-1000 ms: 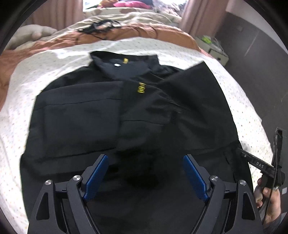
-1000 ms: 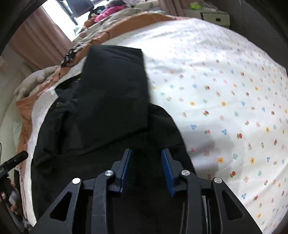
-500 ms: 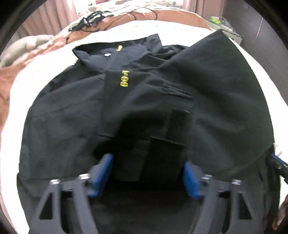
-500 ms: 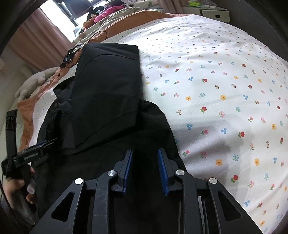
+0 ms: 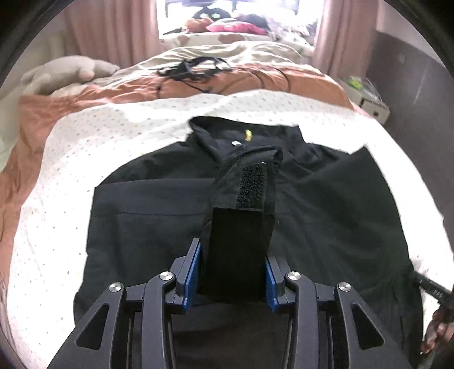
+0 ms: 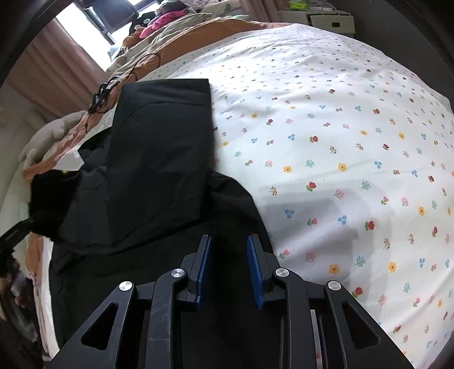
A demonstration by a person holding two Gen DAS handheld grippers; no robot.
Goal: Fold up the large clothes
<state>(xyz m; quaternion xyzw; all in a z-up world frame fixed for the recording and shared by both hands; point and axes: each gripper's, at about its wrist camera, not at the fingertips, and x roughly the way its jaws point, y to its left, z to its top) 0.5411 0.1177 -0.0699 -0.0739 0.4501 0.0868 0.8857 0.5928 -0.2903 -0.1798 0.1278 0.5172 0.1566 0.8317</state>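
Note:
A large black jacket lies spread on the bed, collar at the far end with a small yellow tag. My left gripper is shut on a black cuff with a velcro strip and holds it raised above the jacket. In the right wrist view the jacket lies to the left with one sleeve folded flat. My right gripper hovers over the jacket's hem, its blue pads a narrow gap apart with nothing visible between them.
The bed has a white flowered sheet and an orange blanket at the far end with black cables on it. A white box stands beyond the bed. Curtains and a window lie behind.
My left gripper has closed from wide open onto the jacket's cuff and lifted it off the jacket. My right gripper has stayed over the hem and barely moved.

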